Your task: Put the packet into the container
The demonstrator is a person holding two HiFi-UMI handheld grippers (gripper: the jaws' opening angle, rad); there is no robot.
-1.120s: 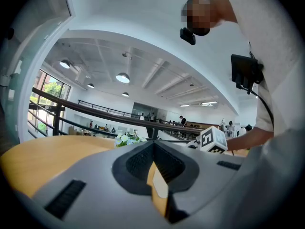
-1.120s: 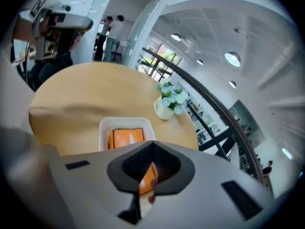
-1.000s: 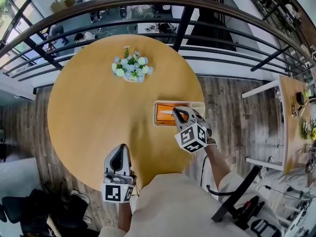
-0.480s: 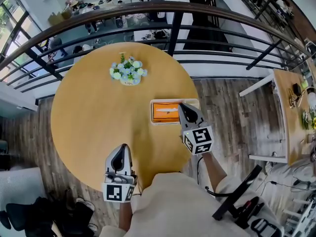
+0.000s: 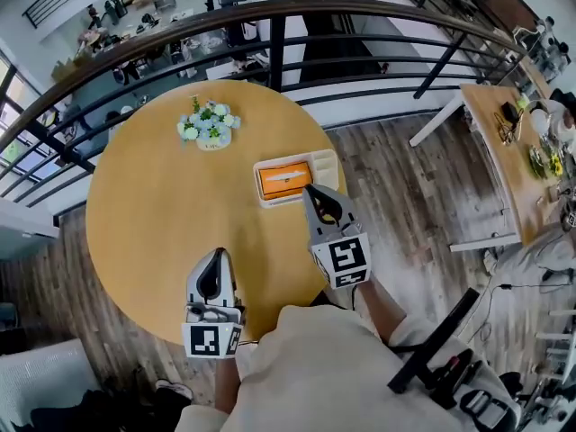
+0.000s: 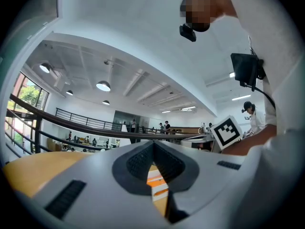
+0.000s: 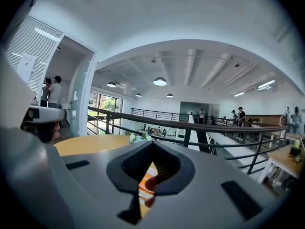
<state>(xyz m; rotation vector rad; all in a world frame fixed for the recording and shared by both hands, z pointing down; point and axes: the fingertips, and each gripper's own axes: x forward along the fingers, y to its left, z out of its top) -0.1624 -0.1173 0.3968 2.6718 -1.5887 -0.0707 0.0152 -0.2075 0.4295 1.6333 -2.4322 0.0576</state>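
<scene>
Right gripper view is showing the right claw (image 7: pixel 152 146) with its jaws pressed together and nothing between them; only a sliver of orange is peeking through the gap below the tips. In the head view, that claw is hovering just beside the near rim of the container (image 5: pixel 328 164), and I cannot tell whether it is touching it. The packet (image 5: pixel 283 179) is lying flat inside the container, which is sitting near the right edge of the desk (image 5: pixel 153 214).

The placing looks done, so the step in hand is probably clearing away. Doing it well is meaning lifting the claw straight up before drawing back, so the light container is not getting nudged toward the edge.

The left claw (image 6: pixel 153 146) is also closed and empty, resting over the near edge. Flowers (image 5: pixel 207 126) are standing near the far edge.
</scene>
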